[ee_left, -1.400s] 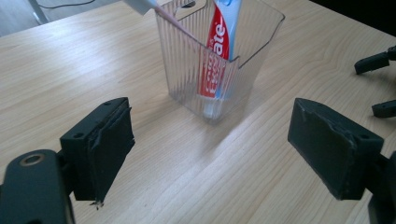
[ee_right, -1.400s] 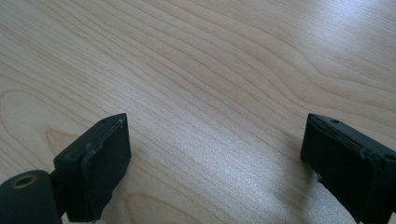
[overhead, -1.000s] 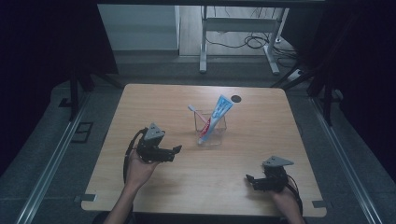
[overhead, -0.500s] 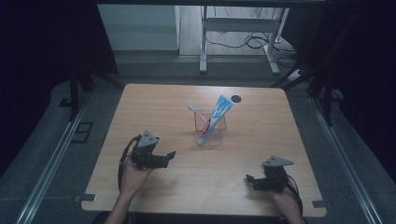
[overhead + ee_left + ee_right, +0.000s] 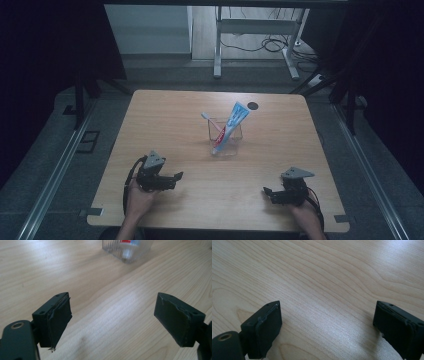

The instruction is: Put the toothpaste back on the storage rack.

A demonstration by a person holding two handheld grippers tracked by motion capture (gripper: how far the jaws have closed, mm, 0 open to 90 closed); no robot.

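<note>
A clear plastic cup stands at the middle of the wooden table. In it lean a blue and red toothpaste tube and a white toothbrush. The cup's base shows at the top of the left gripper view. My left gripper rests near the front left, open, jaws pointing right, nothing between them. My right gripper lies near the front right, open and empty, jaws pointing left over bare wood.
A small dark round hole sits in the tabletop behind the cup. Beyond the table's far edge stand metal desk legs and cables on the floor. Metal rails run along both sides of the table.
My left gripper has drawn back toward the front left edge, away from the cup, and lowered. The right gripper has stayed in place.
</note>
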